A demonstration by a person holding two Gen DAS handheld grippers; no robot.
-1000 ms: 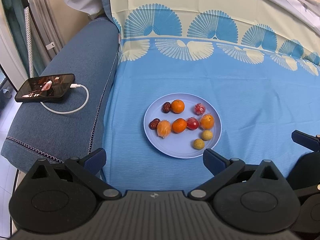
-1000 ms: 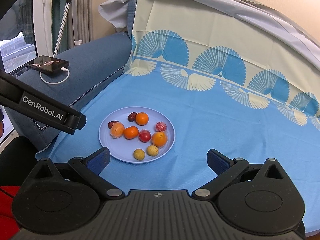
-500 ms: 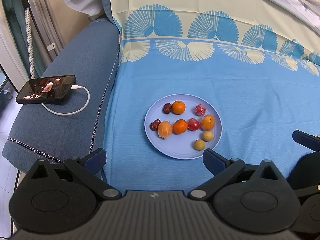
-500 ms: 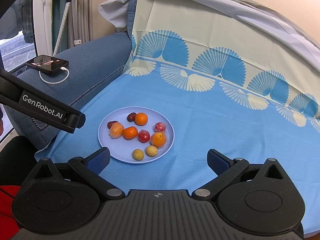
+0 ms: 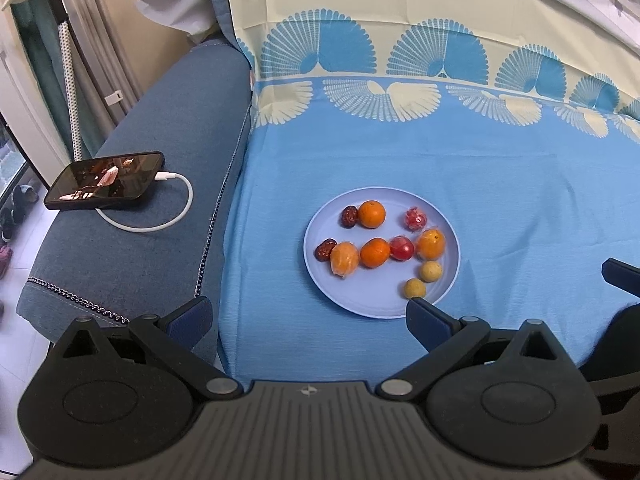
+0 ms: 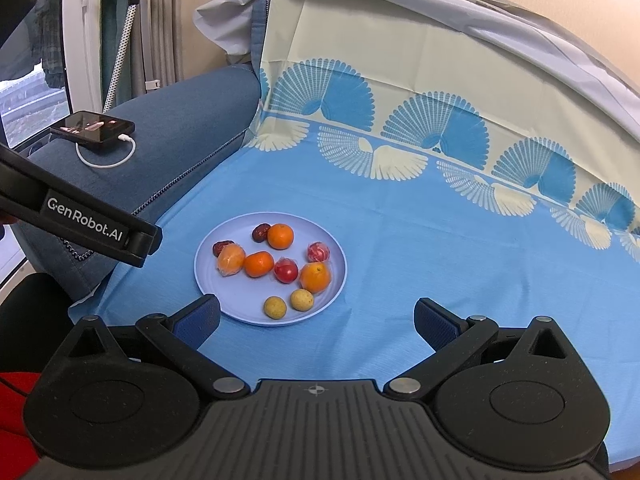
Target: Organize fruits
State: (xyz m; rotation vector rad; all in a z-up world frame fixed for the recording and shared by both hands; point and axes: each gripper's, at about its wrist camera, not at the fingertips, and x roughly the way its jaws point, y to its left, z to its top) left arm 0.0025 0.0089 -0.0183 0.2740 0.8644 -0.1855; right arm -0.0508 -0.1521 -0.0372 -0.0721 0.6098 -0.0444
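Your plate (image 5: 348, 304) of fruit sits on the blue cloth (image 5: 500, 200) covering the sofa seat, ahead of both tools. From your left hand-held gripper (image 5: 308, 316), the plate lies just ahead and to the right of centre, its near rim just beyond the right fingertip. From your right hand-held gripper (image 6: 316, 316), it lies ahead and left of centre, its near edge close to the left fingertip.

On the plate, two yellow-green round fruits (image 6: 302, 299) lie nearest you. Behind them runs a row: a wrapped orange piece (image 6: 231, 260), a mandarin (image 6: 259, 264), a wrapped red fruit (image 6: 286, 271) and an orange (image 6: 315, 277). At the back are two dark red dates (image 6: 261, 233), another mandarin (image 6: 280, 236) and a second wrapped red fruit (image 6: 318, 252).

Both hand-held grippers are spread wide, holding nothing and touching nothing; each hovers above the cloth.

To the left, a phone (image 5: 105, 180) with a white cable (image 5: 160, 224) lies on the denim armrest (image 5: 160, 140).
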